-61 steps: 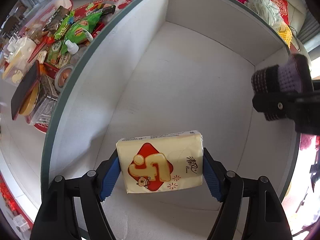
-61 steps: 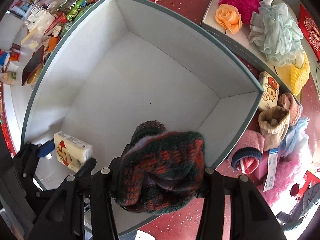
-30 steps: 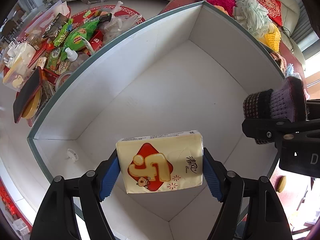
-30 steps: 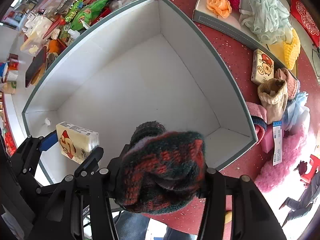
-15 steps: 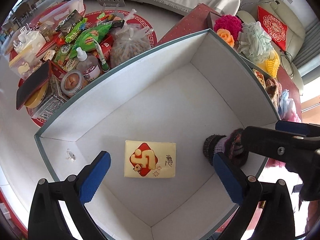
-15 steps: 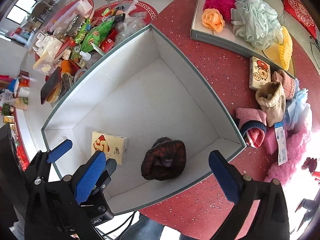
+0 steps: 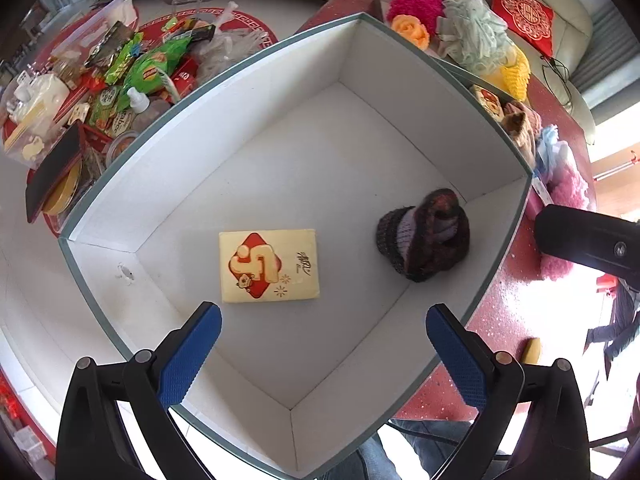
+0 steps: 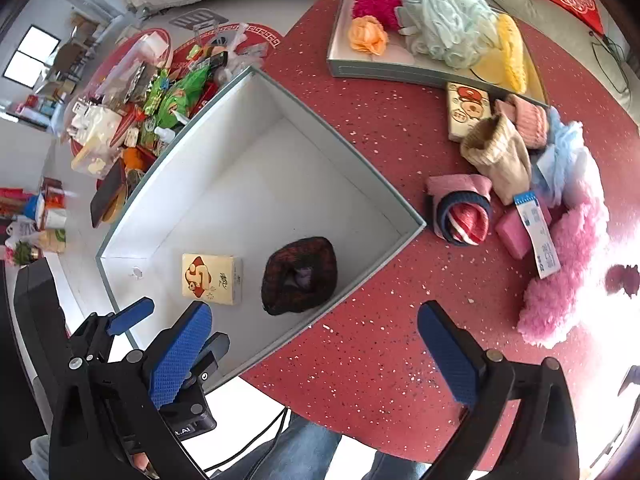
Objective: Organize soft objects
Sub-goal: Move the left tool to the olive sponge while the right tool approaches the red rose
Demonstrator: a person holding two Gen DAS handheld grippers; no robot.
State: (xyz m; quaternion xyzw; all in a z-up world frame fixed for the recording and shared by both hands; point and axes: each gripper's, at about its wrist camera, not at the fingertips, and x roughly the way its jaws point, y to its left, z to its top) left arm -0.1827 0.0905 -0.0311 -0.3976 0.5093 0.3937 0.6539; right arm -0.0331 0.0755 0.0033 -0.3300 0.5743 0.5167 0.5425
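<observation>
1. Now that both loads have been let go, the left wrist view shows the left gripper (image 7: 323,354) with its blue pads spread wide and nothing between them, raised above the white box (image 7: 224,92). A second ago it clamped the tissue pack (image 7: 269,266); that pack now lies flat on the box floor, near the near-left corner. The dark knitted hat (image 7: 425,236) sits well apart from it, close to the right wall. These two are all the box holds.

2. From the right wrist view, the right gripper (image 8: 314,350) is likewise wide apart and empty, pulled back over the red table (image 8: 380,128). The hat it carried a second ago rests inside the box beside the tissue pack.

3. Two items look stowed, so I judge the task only begun. The far tray (image 8: 348,68) holds fluffy poufs, and loose socks (image 8: 500,156), a striped roll (image 8: 464,216) and a pink fluffy piece (image 8: 560,280) lie on the table right of the box.
</observation>
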